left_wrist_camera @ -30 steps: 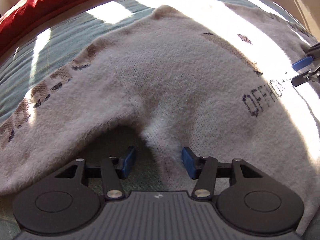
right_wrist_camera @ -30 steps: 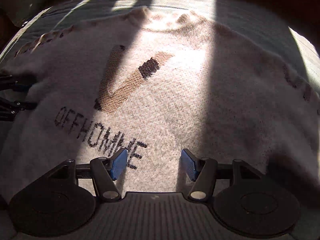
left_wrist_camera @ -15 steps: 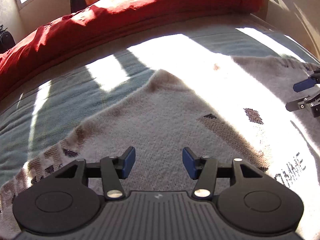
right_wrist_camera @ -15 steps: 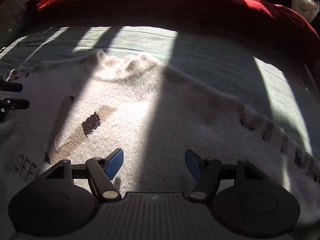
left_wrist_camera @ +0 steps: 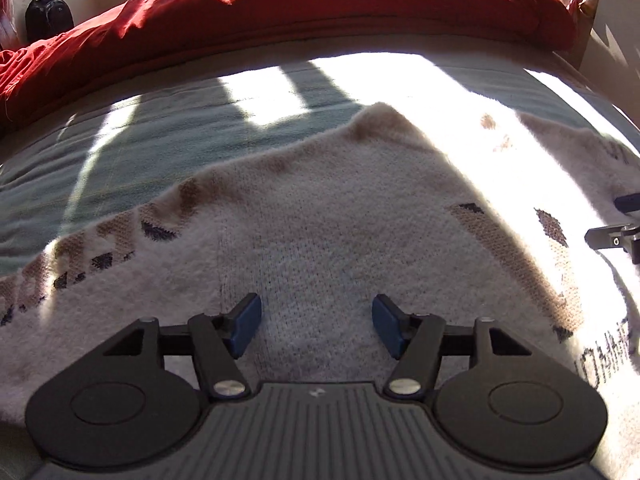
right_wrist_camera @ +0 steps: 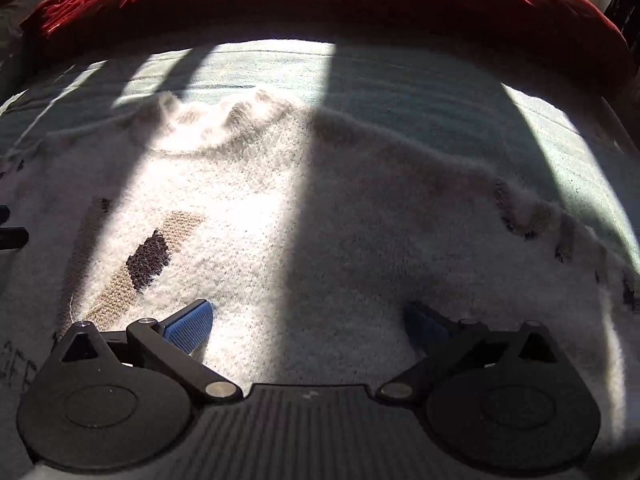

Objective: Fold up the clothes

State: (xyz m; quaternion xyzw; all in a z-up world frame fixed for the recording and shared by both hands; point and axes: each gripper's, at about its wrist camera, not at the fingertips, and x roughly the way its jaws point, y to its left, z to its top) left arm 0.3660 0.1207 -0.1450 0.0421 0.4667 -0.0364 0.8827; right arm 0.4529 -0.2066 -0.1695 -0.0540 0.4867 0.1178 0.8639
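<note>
Over one white sweater (left_wrist_camera: 320, 240), two hand-held grippers, left (left_wrist_camera: 316, 328) and right (right_wrist_camera: 308, 324), are opening, gripping nothing.

We see fuzzy cream knit sweater (left_wrist_camera: 320, 248) spread flat, front up, on pale green bedsheet (left_wrist_camera: 140, 160); tan-brown check motif, dark lettering, patterned sleeves.

Sweater (left_wrist_camera: 340, 240): fuzzy knit wool-like cloth, matt, nap raised esp. at collar (right_wrist_camera: 208, 124); tan woven-in patch (right_wrist_camera: 120, 288) looks coarser. Bed cover (left_wrist_camera: 160, 148): pale green cloth, fine ribbed, matt. Duvet (left_wrist_camera: 320, 4): red cloth, smooth w/ soft creases. Left gripper (left_wrist_camera: 316, 326) & right gripper (right_wrist_camera: 308, 322): matt black plastic, ridged housing, shiny metal pivot pins, blue pads (right_wrist_camera: 188, 326) w/ fine grid texture.
</note>
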